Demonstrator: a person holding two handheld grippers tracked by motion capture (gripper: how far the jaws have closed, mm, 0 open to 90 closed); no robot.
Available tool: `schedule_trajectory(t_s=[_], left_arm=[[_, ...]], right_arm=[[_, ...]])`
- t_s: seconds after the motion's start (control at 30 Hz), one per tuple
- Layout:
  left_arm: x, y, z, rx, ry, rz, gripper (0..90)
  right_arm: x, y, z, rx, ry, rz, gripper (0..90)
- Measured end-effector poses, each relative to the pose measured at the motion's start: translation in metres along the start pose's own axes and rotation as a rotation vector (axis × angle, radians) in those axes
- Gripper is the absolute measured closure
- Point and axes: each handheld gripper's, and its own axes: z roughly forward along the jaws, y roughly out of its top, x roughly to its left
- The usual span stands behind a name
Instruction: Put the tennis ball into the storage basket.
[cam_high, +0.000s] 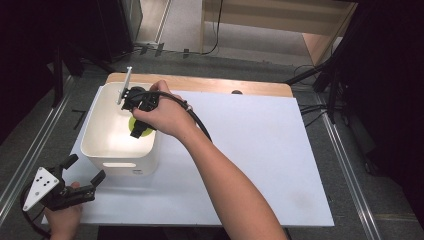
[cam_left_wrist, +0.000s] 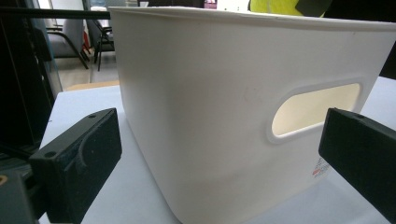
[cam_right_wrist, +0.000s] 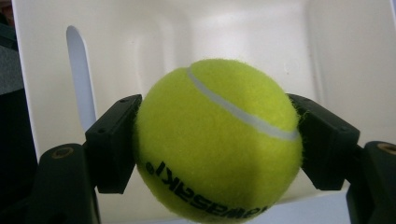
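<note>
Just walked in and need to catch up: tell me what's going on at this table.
A person works with a gripper in each hand. The right gripper is shut on a yellow tennis ball, jaws pressing both its sides, and holds it over the open white bin, just inside its rim. The left gripper waits with jaws open at the bin's near corner, beside the handle cutout, not touching it. The ball has not yet been let go.

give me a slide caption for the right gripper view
Right gripper clamps a yellow tennis ball between its black jaws, held over the inside of the white bin.
</note>
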Motion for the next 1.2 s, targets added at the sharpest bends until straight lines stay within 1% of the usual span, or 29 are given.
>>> schedule_trajectory(t_s=[0.1, 0.13, 0.17, 0.2, 0.23, 0.33, 0.37, 0.4, 0.43, 0.47, 0.53, 0.6, 0.7, 0.8, 0.97, 1.03, 1.07, 1.1, 1.2], left_arm=[[0.000, 0.000, 0.000, 0.000, 0.000, 0.000, 0.0], [0.000, 0.000, 0.000, -0.001, 0.000, 0.000, 0.0], [0.000, 0.000, 0.000, 0.000, 0.000, 0.000, 0.0], [0.000, 0.000, 0.000, 0.000, 0.000, 0.000, 0.0], [0.000, 0.000, 0.000, 0.000, 0.000, 0.000, 0.0], [0.000, 0.000, 0.000, 0.000, 0.000, 0.001, 0.0], [0.000, 0.000, 0.000, 0.000, 0.000, 0.001, 0.0], [0.000, 0.000, 0.000, 0.001, 0.000, 0.001, 0.0], [0.000, 0.000, 0.000, 0.001, 0.000, 0.001, 0.0], [0.000, 0.000, 0.000, 0.002, 0.000, 0.001, 0.0], [0.000, 0.000, 0.000, 0.002, 0.000, 0.002, 0.0], [0.000, 0.000, 0.000, 0.001, 0.000, 0.001, 0.0], [0.000, 0.000, 0.000, 0.003, 0.000, 0.002, 0.0], [0.000, 0.000, 0.000, 0.003, 0.000, 0.002, 0.0], [0.000, 0.000, 0.000, 0.003, 0.001, 0.003, 0.0], [0.000, 0.000, 0.000, 0.003, 0.001, 0.003, 0.0], [0.000, 0.000, 0.000, 0.003, 0.001, 0.001, 0.0], [-0.001, 0.000, 0.001, 0.003, 0.001, 0.001, 0.0], [-0.001, 0.000, 0.001, 0.003, 0.001, 0.000, 0.0]], right_arm=[[0.002, 0.000, 0.004, 0.006, -0.012, -0.005, 22.6], [0.002, -0.001, 0.006, 0.005, -0.012, -0.016, 22.6], [0.002, -0.001, 0.007, 0.009, -0.009, -0.008, 22.6], [0.002, -0.001, 0.008, 0.005, -0.008, -0.022, 22.6], [0.003, -0.002, 0.009, 0.011, -0.004, -0.016, 22.6], [0.005, -0.003, 0.013, 0.014, 0.001, -0.016, 22.6], [0.005, -0.003, 0.015, 0.016, 0.002, -0.028, 22.6], [0.006, -0.004, 0.016, 0.014, 0.001, -0.030, 22.5], [0.007, -0.004, 0.018, 0.019, 0.003, -0.023, 22.6], [0.007, -0.005, 0.019, 0.021, 0.003, -0.037, 22.5], [0.010, -0.005, 0.023, 0.027, 0.005, -0.030, 22.5], [0.010, -0.006, 0.025, 0.029, 0.005, -0.044, 22.5], [0.012, -0.007, 0.027, 0.032, 0.003, -0.036, 22.5], [0.012, -0.009, 0.030, 0.037, -0.003, -0.039, 22.4], [0.016, -0.011, 0.032, 0.045, 0.006, -0.035, 22.2], [0.018, -0.011, 0.034, 0.048, -0.001, -0.045, 22.0], [0.020, -0.011, 0.034, 0.053, -0.006, -0.041, 22.0], [0.020, -0.011, 0.034, 0.056, -0.008, -0.055, 21.9], [0.022, -0.012, 0.034, 0.058, 0.002, -0.056, 21.7]])
